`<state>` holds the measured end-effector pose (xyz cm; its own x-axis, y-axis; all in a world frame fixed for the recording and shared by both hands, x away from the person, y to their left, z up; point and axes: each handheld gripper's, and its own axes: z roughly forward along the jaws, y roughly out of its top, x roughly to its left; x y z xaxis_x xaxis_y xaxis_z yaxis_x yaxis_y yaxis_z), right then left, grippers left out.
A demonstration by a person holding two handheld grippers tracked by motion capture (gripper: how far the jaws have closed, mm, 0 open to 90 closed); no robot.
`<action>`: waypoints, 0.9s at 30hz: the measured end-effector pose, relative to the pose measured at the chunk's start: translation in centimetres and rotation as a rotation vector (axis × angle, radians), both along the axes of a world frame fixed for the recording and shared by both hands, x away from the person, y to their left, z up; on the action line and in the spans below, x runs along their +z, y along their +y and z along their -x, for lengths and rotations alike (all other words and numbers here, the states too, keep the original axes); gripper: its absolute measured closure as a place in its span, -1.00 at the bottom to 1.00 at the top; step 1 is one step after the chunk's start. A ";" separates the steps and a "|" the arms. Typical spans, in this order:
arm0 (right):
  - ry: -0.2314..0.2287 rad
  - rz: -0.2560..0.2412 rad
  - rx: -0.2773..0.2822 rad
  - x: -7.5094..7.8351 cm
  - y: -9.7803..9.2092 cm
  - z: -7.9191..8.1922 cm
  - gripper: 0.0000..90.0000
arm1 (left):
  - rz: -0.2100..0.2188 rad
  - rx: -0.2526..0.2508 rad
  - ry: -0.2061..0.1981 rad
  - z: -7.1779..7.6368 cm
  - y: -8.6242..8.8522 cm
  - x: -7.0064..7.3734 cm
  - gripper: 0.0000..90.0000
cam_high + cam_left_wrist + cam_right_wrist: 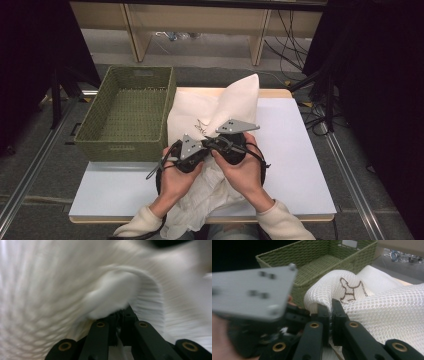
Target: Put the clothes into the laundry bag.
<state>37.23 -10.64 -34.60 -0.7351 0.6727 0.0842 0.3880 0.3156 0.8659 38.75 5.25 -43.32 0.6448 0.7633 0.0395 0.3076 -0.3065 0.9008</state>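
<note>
Grippers: two — your left gripper and right gripper each pinch the cloth, jaws closed.
Mesh cloth: one — mid-table, beside the basket.
Basket: one.

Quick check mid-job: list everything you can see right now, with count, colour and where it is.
Mesh laundry bag: one, white with a small brown embroidered figure, lying across the table from its far edge to the near edge, beside the basket; pinched by both tools.
Wicker basket: one, olive green, at the table's far left, nothing visible inside.
Table: one, white top with a wooden edge.
Shelf unit: one, light wood, on the floor beyond the table.
Cables: several, dark, on the floor at far right.
Left tool: one, black, jaws shut on the bag.
Right tool: one, black, jaws shut on a fold of the bag.
Hands: two, cream sleeves, near edge.
</note>
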 end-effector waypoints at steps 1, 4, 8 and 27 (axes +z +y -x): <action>0.011 -0.001 -0.010 -0.1 -0.1 -0.2 0.97 | -0.006 -0.001 0.016 -0.2 0.0 -0.3 0.88; 0.027 0.002 -0.024 -0.5 -0.4 -0.6 0.97 | -0.016 -0.024 0.028 0.2 0.1 -0.5 0.70; 0.021 0.012 -0.033 -0.4 -0.8 -0.9 0.97 | 0.005 -0.057 0.037 1.2 0.6 0.3 0.24; 0.031 0.012 -0.039 -0.3 -0.9 -0.9 0.96 | -0.136 -0.184 0.100 4.6 1.1 -0.8 -0.58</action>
